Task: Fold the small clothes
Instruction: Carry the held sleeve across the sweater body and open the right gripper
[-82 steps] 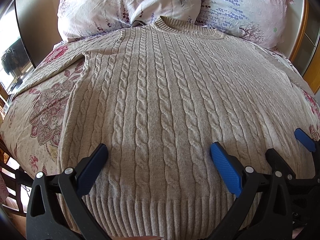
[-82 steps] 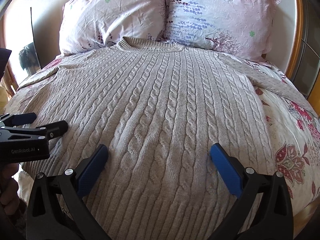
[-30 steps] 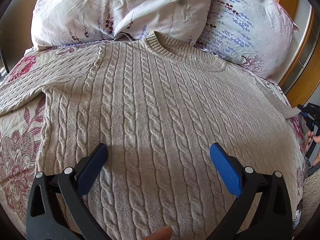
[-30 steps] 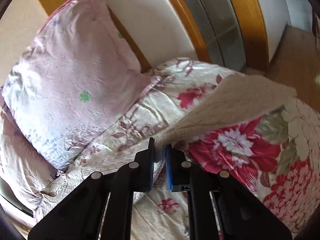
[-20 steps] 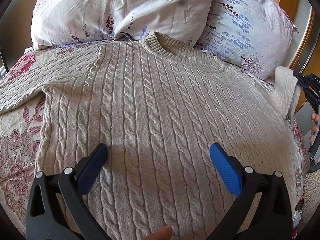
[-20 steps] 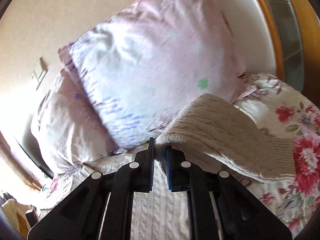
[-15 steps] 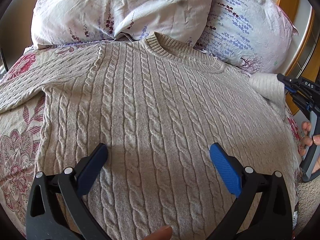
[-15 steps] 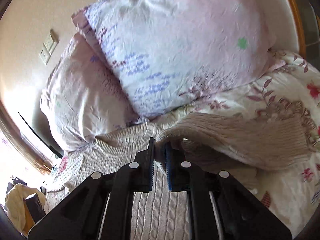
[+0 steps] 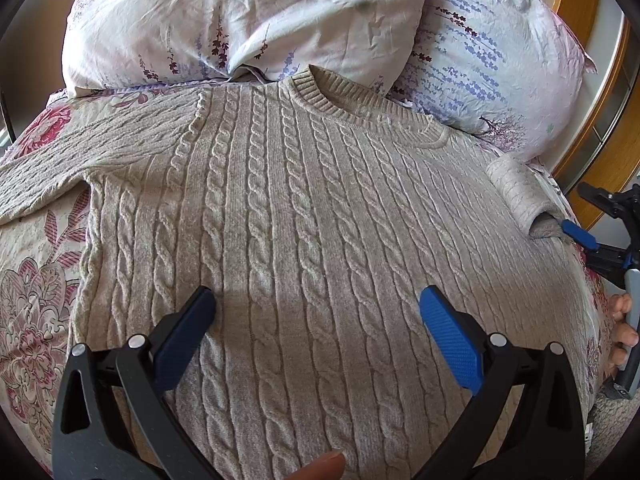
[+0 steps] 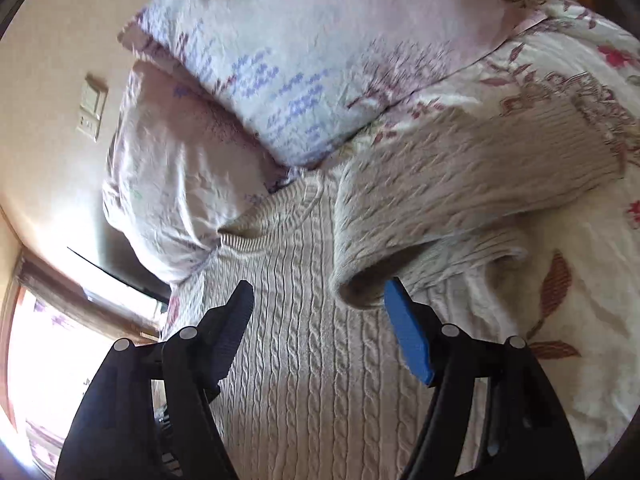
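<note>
A beige cable-knit sweater [image 9: 288, 216] lies flat on the bed, neck toward the pillows. Its left sleeve [image 9: 44, 168] stretches out to the left. Its right sleeve [image 9: 520, 196] is folded over onto the body, cuff opening facing the right gripper. My left gripper [image 9: 316, 312] is open and empty above the sweater's lower middle. My right gripper [image 10: 318, 304] is open and empty, with the folded sleeve's cuff [image 10: 368, 280] just in front of its blue pad. In the left wrist view the right gripper [image 9: 588, 228] sits at the sweater's right edge.
Two floral pillows [image 9: 240, 20] [image 9: 500, 64] lie at the head of the bed. A floral bedspread [image 9: 36, 280] shows on both sides. A wooden bed frame [image 9: 592, 40] runs along the right. A wall switch [image 10: 92, 108] is on the wall.
The right gripper carried the right sleeve over onto the sweater body, then opened and let it go. The left gripper has stayed still and open.
</note>
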The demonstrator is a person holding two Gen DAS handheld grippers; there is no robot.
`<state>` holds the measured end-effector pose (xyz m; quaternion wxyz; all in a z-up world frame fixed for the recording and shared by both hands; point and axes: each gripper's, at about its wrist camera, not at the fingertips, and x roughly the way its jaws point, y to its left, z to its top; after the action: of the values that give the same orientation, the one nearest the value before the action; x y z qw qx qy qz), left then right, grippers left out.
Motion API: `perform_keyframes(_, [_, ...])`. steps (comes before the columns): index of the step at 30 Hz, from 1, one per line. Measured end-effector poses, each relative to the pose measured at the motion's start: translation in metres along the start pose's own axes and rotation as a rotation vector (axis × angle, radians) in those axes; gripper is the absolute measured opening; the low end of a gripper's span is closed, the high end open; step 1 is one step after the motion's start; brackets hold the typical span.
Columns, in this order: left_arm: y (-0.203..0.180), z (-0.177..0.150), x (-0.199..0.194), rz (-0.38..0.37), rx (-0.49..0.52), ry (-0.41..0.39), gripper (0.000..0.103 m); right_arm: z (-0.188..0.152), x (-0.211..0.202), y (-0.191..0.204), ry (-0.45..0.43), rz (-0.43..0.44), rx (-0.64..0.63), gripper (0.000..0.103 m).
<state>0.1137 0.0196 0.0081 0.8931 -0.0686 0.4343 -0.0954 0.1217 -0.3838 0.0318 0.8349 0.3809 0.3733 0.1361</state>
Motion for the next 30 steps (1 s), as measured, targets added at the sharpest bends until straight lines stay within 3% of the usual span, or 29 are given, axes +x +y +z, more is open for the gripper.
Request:
perform_keyframes(2, [0.000,0.000,0.000,0.001,0.000,0.000,0.101,0.007,-0.026,-0.020,-0.105,-0.035,0.105,0.069])
perform_keyframes(4, [0.000,0.000,0.000,0.000,-0.001,0.000,0.101,0.015,-0.039,-0.048,-0.152,-0.081,0.238,0.069])
perform_keyframes(7, [0.000,0.000,-0.001,-0.004,-0.004,-0.001,0.101,0.019,-0.041,-0.085,-0.155,-0.136,0.385,0.069])
perform_keyframes(13, [0.000,0.000,-0.001,-0.006,-0.007,-0.002,0.101,0.027,-0.026,-0.114,-0.166,-0.230,0.501,0.050])
perform_keyframes(16, [0.000,0.000,-0.001,-0.007,-0.008,-0.003,0.101,0.035,-0.022,-0.120,-0.198,-0.271,0.516,0.041])
perform_keyframes(21, [-0.001,0.001,-0.001,-0.009,-0.011,-0.003,0.101,0.044,-0.018,-0.123,-0.223,-0.380,0.493,0.012])
perform_keyframes(26, [-0.001,0.001,-0.002,-0.013,-0.016,-0.006,0.101,0.050,-0.023,-0.107,-0.259,-0.372,0.410,0.010])
perform_keyframes(30, [-0.001,0.001,-0.002,-0.013,-0.018,-0.006,0.101,0.059,-0.030,-0.066,-0.306,-0.280,0.291,0.010])
